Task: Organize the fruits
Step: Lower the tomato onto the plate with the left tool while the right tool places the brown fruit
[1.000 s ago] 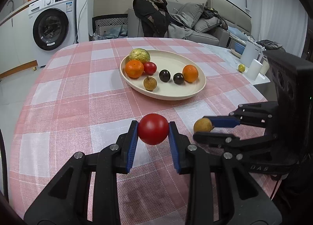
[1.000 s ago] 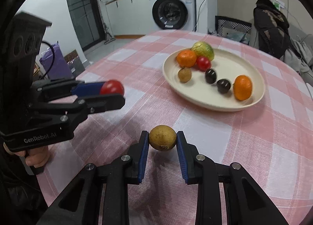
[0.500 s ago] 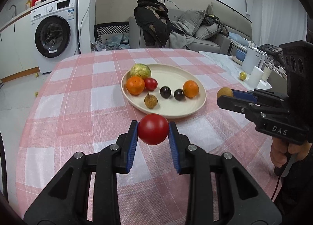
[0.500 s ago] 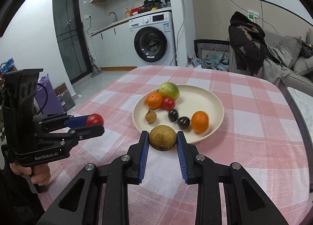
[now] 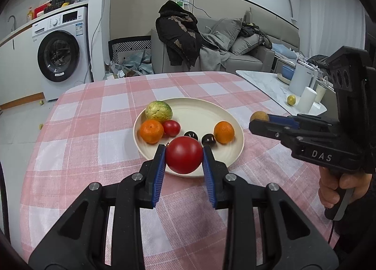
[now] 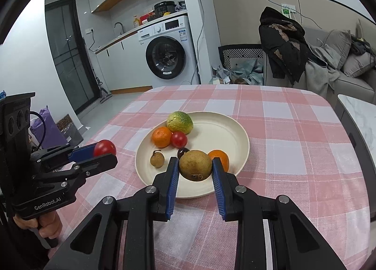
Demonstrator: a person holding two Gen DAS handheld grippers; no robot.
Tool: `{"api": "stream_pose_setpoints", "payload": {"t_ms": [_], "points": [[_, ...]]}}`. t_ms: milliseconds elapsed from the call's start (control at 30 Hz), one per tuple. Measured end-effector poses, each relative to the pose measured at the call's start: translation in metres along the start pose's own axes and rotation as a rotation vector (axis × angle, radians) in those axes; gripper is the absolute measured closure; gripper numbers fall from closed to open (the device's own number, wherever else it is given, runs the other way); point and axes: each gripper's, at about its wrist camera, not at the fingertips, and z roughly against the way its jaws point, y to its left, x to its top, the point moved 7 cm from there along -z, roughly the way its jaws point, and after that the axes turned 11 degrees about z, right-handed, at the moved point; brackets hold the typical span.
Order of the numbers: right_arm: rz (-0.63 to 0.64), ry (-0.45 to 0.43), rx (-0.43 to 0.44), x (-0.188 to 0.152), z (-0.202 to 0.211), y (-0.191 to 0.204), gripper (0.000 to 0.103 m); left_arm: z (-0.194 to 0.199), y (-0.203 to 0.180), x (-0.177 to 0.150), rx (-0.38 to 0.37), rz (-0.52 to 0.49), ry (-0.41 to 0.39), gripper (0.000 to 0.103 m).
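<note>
Left wrist view: the left gripper occupies the lower centre of the frame, its blue-padded fingers pinching a red tomato held above the near rim of the cream plate. The plate sits at mid-frame on the desk, which is covered in a pink-and-white check cloth. On the plate lie a green-yellow fruit at the upper left, an orange just below it, a small tomato touching that orange, two dark fruits toward the centre, and a second orange at the right. At the right edge of the frame the right gripper enters from the side, held by a hand, with a brownish-yellow fruit at its tip, beside the plate's right rim.

Right wrist view: the right gripper fills the lower centre, its fingers clamped on the brownish-yellow fruit above the near part of the plate. A small brown fruit lies on the plate left of the fingers. At the left of the frame the left gripper carries the red tomato over the desk, to the left of the plate. A washing machine stands in the background.
</note>
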Motion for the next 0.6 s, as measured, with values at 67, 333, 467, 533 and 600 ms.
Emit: {"api": "stream_pose_setpoints", "payload": {"t_ms": [67, 333, 467, 533, 600], "points": [[-0.001, 0.007, 0.000, 0.000, -0.004, 0.000, 0.074, -0.007, -0.002, 0.002, -0.007, -0.001, 0.008, 0.076], [-0.019, 0.039, 0.007, -0.003, -0.025, -0.003, 0.074, -0.037, -0.006, 0.002, 0.008, -0.013, 0.027, 0.076], [-0.025, 0.060, 0.004, -0.009, -0.032, -0.005, 0.074, -0.051, -0.006, -0.001, 0.011, -0.027, 0.031, 0.076], [-0.025, 0.069, 0.007, -0.012, -0.034, -0.006, 0.074, -0.058, -0.005, -0.004, 0.015, -0.026, 0.044, 0.075], [-0.027, 0.076, 0.009, -0.014, -0.037, -0.006, 0.074, -0.062, -0.004, -0.006, 0.020, -0.026, 0.052, 0.075]]}}
